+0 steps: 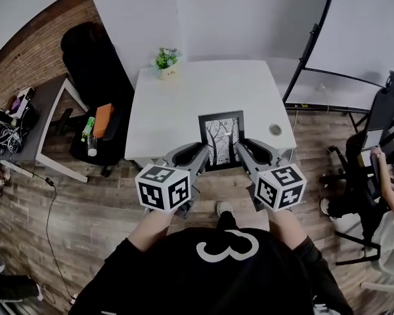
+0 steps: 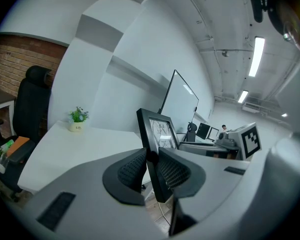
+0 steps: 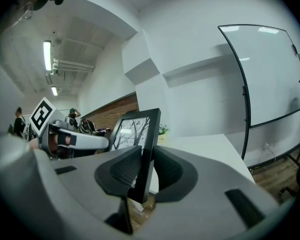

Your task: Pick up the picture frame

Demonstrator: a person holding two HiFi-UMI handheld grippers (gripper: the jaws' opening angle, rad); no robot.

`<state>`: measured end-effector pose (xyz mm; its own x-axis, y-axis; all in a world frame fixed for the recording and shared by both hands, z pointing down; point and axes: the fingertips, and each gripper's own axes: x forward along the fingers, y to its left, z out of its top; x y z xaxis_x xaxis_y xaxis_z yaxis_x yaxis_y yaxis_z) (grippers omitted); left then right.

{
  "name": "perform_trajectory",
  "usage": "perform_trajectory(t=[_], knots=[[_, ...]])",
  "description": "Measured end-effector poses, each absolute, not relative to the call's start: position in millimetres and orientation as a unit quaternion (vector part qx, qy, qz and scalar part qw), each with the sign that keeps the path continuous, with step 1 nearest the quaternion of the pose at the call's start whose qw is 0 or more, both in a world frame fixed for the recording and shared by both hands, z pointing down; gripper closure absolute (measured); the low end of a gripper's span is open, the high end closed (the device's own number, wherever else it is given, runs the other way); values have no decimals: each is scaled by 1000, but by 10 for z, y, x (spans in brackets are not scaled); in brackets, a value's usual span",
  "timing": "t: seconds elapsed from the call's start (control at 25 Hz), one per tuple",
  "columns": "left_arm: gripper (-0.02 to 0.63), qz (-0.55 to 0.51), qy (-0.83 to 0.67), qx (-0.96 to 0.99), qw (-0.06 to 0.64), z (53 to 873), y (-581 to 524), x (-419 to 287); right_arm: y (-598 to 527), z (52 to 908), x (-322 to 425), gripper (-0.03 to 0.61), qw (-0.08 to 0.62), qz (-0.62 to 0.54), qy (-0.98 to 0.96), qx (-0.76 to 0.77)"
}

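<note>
Chair [image 1: 92, 61]: black, far left, beside the surface; not part of the job.
Plant [image 1: 165, 60]: small pot at the far left corner of the surface, well apart from the frame.
Surface [image 1: 177, 104]: white; nothing else stands on it that I can see.
Left tool [image 2: 151, 156]: jaws closed part-way onto the frame's left side edge. The ribbed pads press on front and back, with nothing else between them.
Picture frame [image 1: 221, 138]: black with a bare-tree print, upright and facing the person. It is held between the two tools at the near edge of the surface. Its bottom edge hangs past that edge with wood floor showing under it, so it looks clear of the surface.
Right tool [image 3: 146, 159]: same grip, mirrored. Its jaws are clamped on the frame's right side edge, pads on front and back.
Whiteboard [image 1: 361, 31]: far right on a black stand, unrelated.
Done: both tools have gripped the frame and, judging by the floor beneath it, it is lifted.
Left: little or nothing; at most raise it a bit more and keep it level and steady.
</note>
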<state>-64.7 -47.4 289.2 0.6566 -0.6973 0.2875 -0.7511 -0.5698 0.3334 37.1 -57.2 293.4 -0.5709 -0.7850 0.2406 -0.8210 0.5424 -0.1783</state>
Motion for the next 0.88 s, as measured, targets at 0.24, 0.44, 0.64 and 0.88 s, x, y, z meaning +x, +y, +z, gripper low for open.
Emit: perform_trajectory(t=[0.24,0.44,0.64,0.88], knots=[[528,52,-409,886,212,2799,-434,-649,-528,2832,375,489,57,129,-875,463],[528,46,-407,888,209,2726,-364,-668,-446,2750,359,489,53,124,-875,465],[528,44,-405,890,202,2629,-321,-657,-406,2660,372,491,45,125,-875,465],[528,38,-404,893,195,2590,-250,-672,-328,2623,359,490,39,117,-875,467]])
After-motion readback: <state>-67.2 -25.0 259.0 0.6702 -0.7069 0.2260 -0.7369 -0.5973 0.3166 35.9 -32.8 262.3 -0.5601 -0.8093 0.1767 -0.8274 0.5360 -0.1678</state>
